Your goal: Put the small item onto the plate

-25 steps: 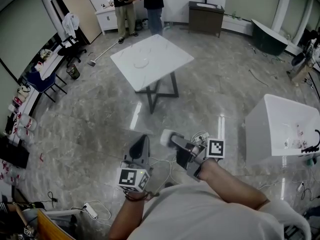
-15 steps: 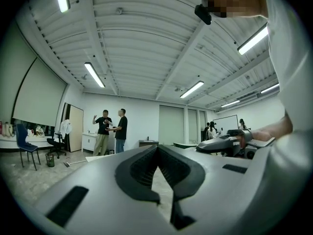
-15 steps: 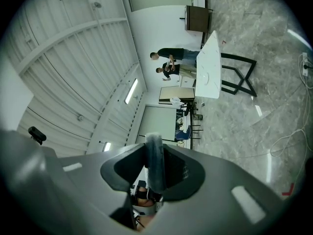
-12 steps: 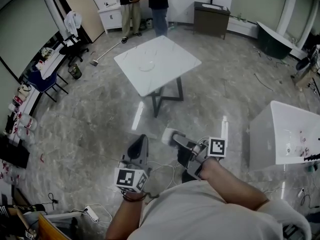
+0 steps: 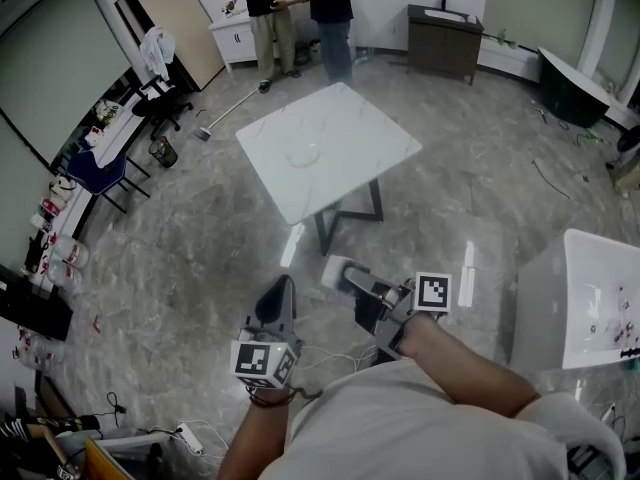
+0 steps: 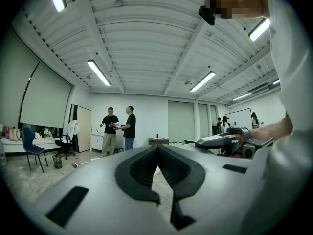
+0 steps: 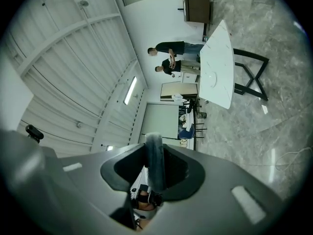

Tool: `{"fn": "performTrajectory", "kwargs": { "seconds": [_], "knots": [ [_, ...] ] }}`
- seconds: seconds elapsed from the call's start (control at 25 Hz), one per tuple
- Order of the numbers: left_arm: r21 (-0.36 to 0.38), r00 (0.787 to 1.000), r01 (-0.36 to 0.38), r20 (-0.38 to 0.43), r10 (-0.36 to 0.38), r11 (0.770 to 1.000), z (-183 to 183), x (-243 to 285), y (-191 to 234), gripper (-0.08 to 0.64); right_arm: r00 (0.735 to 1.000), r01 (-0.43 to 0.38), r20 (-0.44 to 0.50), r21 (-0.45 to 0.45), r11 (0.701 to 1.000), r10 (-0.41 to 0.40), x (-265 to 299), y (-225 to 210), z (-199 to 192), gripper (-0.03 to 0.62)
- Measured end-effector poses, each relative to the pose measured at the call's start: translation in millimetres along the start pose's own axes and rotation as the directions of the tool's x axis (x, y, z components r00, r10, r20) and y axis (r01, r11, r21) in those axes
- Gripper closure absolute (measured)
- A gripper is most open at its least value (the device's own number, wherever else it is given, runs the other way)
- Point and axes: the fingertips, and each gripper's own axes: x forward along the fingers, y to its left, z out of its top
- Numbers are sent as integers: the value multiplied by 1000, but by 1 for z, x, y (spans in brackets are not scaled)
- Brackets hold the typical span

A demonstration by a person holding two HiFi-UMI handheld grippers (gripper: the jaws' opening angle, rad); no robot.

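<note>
A clear plate (image 5: pixel 305 153) lies on the white square table (image 5: pixel 370 158) a few steps ahead of me, and shows as a faint ring (image 7: pixel 211 78) in the right gripper view. My right gripper (image 5: pixel 338 272) is held low over the floor, shut on a small grey-white item (image 5: pixel 333 268). That item stands as a grey slab (image 7: pixel 155 158) between the jaws. My left gripper (image 5: pixel 282 286) hangs beside it, jaw tips touching (image 6: pixel 157 148), with nothing in them. Both grippers are well short of the table.
Two people (image 5: pixel 300 8) stand by a white cabinet at the back. A dark cabinet (image 5: pixel 445 28) is at the far wall. A white tub (image 5: pixel 590 308) stands at the right, chairs (image 5: pixel 95 168) and clutter at the left, cables (image 5: pixel 185 433) on the floor near my feet.
The table and plate have slid lower and closer in the head view as I walk toward them. Both grippers keep the same pose and the right one still holds the item.
</note>
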Motion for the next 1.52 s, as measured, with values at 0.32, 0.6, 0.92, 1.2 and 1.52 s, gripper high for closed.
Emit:
{"fn": "performTrajectory", "kwargs": {
  "seconds": [0.32,0.6,0.92,1.2,1.52],
  "knots": [
    [-12,998,-53,41,53,999,7,103,-6,554,998,0,-69,20,1000,1,10,-19,94,489],
    [-15,997,-79,25,80,997,-1,152,12,554,997,2,-75,46,999,1,27,-40,144,489],
    [-32,998,-58,15,59,998,-13,219,51,554,998,39,-58,49,998,-36,65,-73,196,489],
    [-51,1000,-12,15,13,999,-15,284,110,554,996,76,-46,31,997,-74,128,-96,239,489],
    [-83,999,49,9,-49,995,-12,341,203,554,994,105,6,1,994,-105,223,-113,278,489]
  ]
}}
